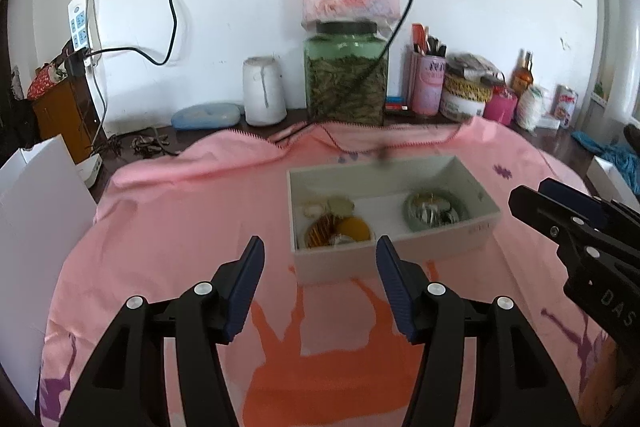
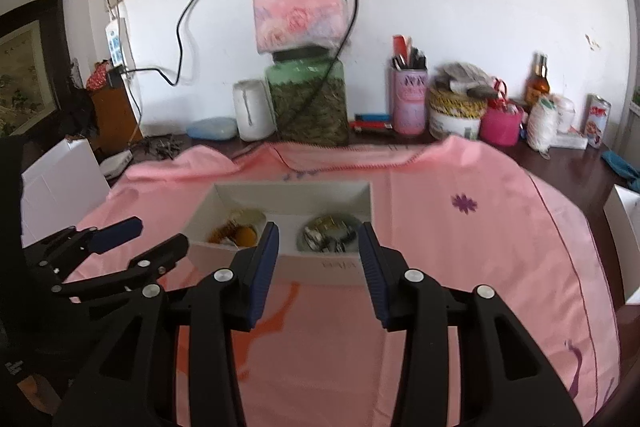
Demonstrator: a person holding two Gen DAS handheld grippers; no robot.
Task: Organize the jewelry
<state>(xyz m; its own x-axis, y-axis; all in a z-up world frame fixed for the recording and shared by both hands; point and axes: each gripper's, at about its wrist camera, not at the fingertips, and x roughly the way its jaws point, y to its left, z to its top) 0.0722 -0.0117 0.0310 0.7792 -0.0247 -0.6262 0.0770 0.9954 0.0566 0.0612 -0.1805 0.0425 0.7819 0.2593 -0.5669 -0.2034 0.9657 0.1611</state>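
White cardboard box on the pink cloth holds the jewelry; both the left hand-held gripper and right hand-held gripper hover just before it, jaws wide and empty. Sorting looks nearly done; next likely means reaching in

Box on cloth; jewelry in box; jar behind, against wall.

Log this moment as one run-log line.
left gripper: open, empty | right gripper: open, empty | white box: jewelry inside, on pink cloth
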